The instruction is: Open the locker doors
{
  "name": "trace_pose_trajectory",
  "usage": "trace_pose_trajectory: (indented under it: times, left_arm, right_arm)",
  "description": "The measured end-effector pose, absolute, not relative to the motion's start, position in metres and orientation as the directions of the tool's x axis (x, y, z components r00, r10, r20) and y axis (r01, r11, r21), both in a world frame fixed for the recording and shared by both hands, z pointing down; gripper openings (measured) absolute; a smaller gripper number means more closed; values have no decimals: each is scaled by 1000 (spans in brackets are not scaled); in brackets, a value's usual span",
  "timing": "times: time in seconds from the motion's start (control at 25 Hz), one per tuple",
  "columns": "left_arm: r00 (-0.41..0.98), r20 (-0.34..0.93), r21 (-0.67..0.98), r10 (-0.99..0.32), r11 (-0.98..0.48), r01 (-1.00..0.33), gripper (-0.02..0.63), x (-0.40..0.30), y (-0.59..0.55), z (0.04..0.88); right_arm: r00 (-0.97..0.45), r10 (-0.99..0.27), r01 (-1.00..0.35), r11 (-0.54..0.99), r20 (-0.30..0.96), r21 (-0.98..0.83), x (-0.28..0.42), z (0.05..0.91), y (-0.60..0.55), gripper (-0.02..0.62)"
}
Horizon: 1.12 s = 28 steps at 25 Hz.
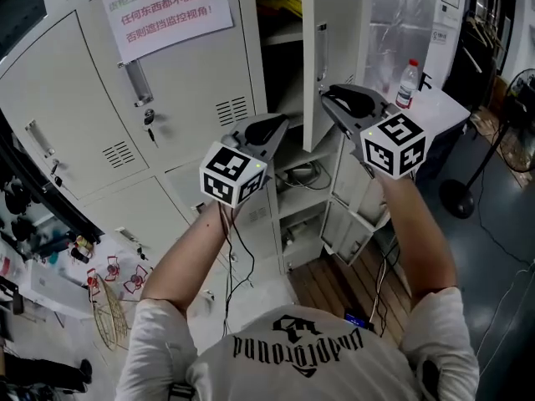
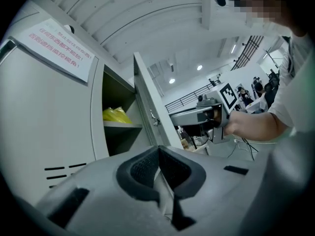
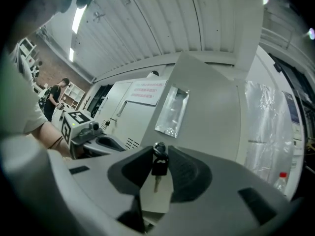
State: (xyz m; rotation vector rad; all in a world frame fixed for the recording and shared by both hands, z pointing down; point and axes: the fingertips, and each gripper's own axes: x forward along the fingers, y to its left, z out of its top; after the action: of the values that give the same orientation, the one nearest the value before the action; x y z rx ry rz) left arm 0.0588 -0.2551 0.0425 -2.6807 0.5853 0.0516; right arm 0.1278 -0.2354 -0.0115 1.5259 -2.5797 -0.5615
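Note:
A bank of cream lockers fills the head view. The upper middle locker's door (image 1: pixel 334 23) stands swung out toward me. My right gripper (image 1: pixel 328 97) is at that door's outer face. In the right gripper view its jaws (image 3: pixel 159 154) are closed on the black key (image 3: pixel 158 167) hanging from the door's lock, with the door's label pocket (image 3: pixel 172 111) above. My left gripper (image 1: pixel 280 122) hovers shut and empty in front of the open compartment, left of the door. Its pads (image 2: pixel 142 168) meet at the tips. A yellow bundle (image 2: pixel 115 114) lies on the shelf inside.
The lockers to the left are shut; one bears a paper notice (image 1: pixel 167 11) and has a key (image 1: pixel 149 119) in its lock. Two lower doors (image 1: pixel 347 224) at the right stand open. A water bottle (image 1: pixel 407 83) stands on a white desk, with a fan base (image 1: pixel 458 199) on the floor nearby.

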Motion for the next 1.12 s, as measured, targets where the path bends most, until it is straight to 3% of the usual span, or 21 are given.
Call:
trace_pose_trajectory:
  times: [0.8,1.12]
  left_arm:
    - [965,-121,-363,-231,-895,-259,8,182,-224,46]
    - [969,-106,-354,-221,-903,-245,8,210,-227,56]
  right_arm:
    - [-312,-942,-920,268,-121,284,297,-7,-167,115]
    - [-328,-938,-923,292,-112,250,355,-4,-171,114]
